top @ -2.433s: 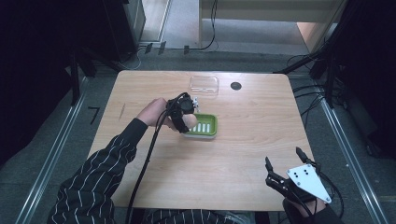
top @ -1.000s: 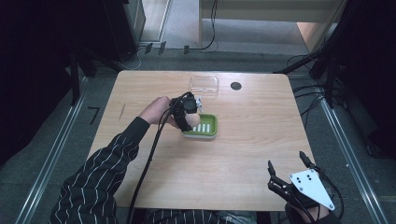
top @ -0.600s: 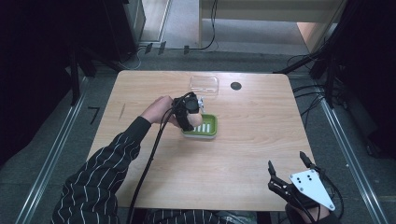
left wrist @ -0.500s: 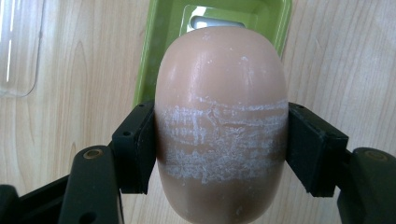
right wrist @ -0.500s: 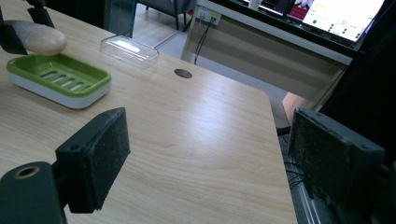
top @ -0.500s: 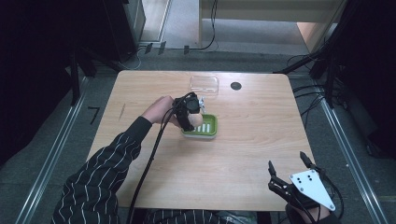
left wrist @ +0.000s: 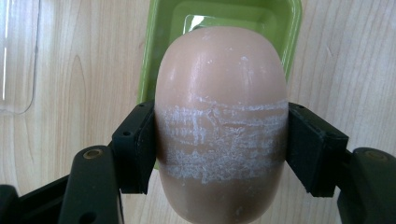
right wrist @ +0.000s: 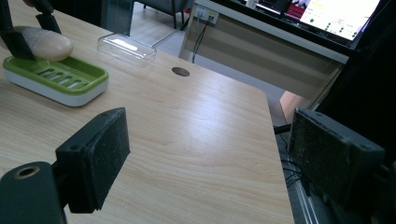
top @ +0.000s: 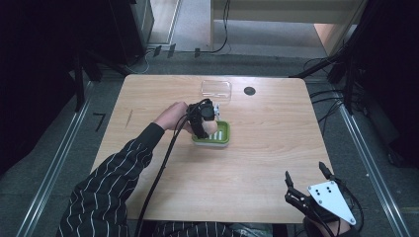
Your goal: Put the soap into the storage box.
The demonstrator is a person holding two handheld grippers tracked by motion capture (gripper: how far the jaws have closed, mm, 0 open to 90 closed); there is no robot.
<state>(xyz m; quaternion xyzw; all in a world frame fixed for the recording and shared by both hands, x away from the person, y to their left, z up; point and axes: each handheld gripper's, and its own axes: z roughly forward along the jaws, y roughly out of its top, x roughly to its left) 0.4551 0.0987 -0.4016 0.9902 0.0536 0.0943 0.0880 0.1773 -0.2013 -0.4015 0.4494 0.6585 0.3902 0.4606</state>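
I have the left tool point(left wrist: 219, 154) clamped on a bar of soap point(left wrist: 220, 121), one pad pressing each long side. The soap is pale pink, oval, with a whitish scuffed band where the pads meet it. It sits directly above the green soap dish point(left wrist: 159, 42), near the middle of the wooden surface point(top: 276, 148). In the right gripper view the soap point(right wrist: 44, 44) is at the dish's point(right wrist: 56, 81) far end, over the slotted tray; I cannot tell whether it touches the tray or hangs just clear of it.

A clear plastic lid point(top: 216, 90) lies on the surface just beyond the dish, apart from it. A small dark round hole point(top: 249, 91) is beside the lid.

My right tool point(top: 306, 185) is at the near right edge of the surface, well apart from the dish. Its jaws stand wide with nothing between them.
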